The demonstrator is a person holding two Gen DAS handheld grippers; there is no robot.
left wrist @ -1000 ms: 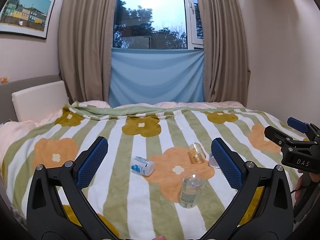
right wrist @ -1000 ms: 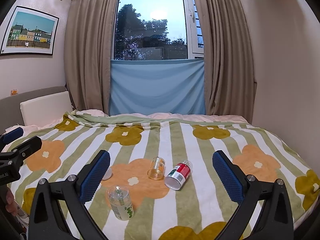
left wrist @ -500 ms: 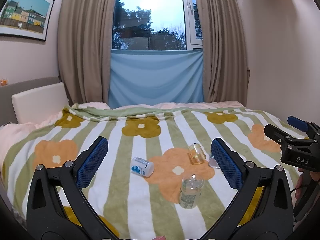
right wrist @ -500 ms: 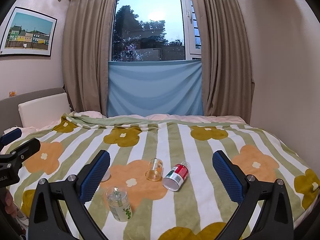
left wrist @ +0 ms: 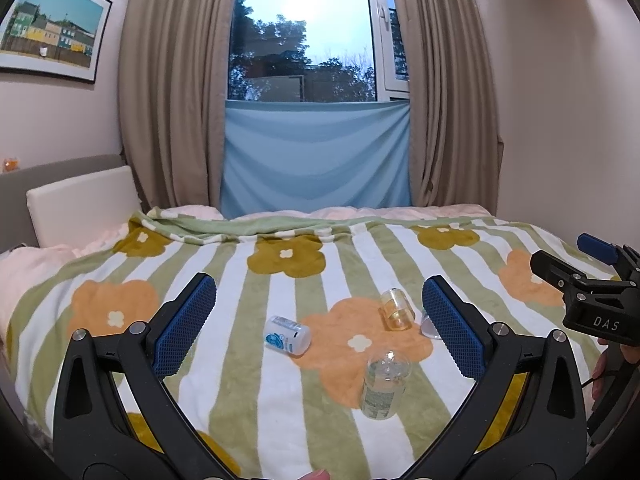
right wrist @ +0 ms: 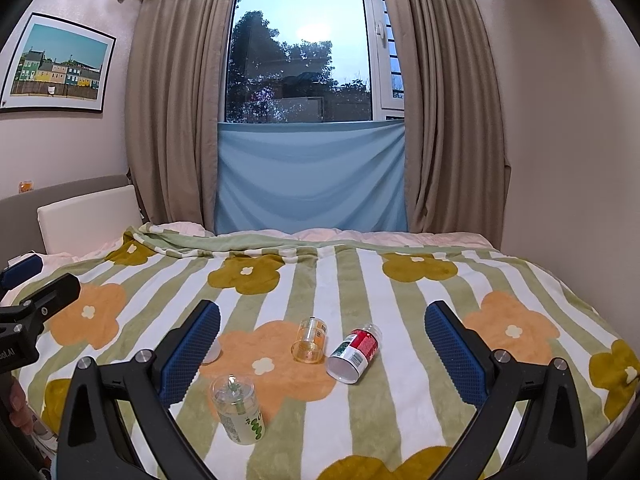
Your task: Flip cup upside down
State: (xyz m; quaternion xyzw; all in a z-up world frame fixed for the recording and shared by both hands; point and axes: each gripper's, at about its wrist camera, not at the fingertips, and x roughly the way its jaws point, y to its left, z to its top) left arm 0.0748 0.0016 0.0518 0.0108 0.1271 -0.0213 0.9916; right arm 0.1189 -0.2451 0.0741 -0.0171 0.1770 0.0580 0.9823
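Observation:
Several small cups lie or stand on a flowered, striped blanket (left wrist: 256,400). A clear cup with a green-print label (left wrist: 384,386) (right wrist: 238,408) stands nearest, base up. A clear yellowish cup (left wrist: 396,309) (right wrist: 309,340) lies on its side. A white-and-blue cup (left wrist: 287,336) lies on its side left of it. A red-labelled cup (right wrist: 354,353) lies on its side to the right. My left gripper (left wrist: 318,328) is open and empty, above the bed's near part. My right gripper (right wrist: 322,350) is open and empty too.
A small clear lid-like piece (left wrist: 429,326) (right wrist: 212,354) lies half hidden by a finger. The bed (right wrist: 520,280) runs to a curtained window (right wrist: 304,60); a white headboard cushion (left wrist: 80,208) is at left, a wall at right. Each gripper shows at the other view's edge.
Both views have shifted only slightly; the cups keep their places and both grippers stay open.

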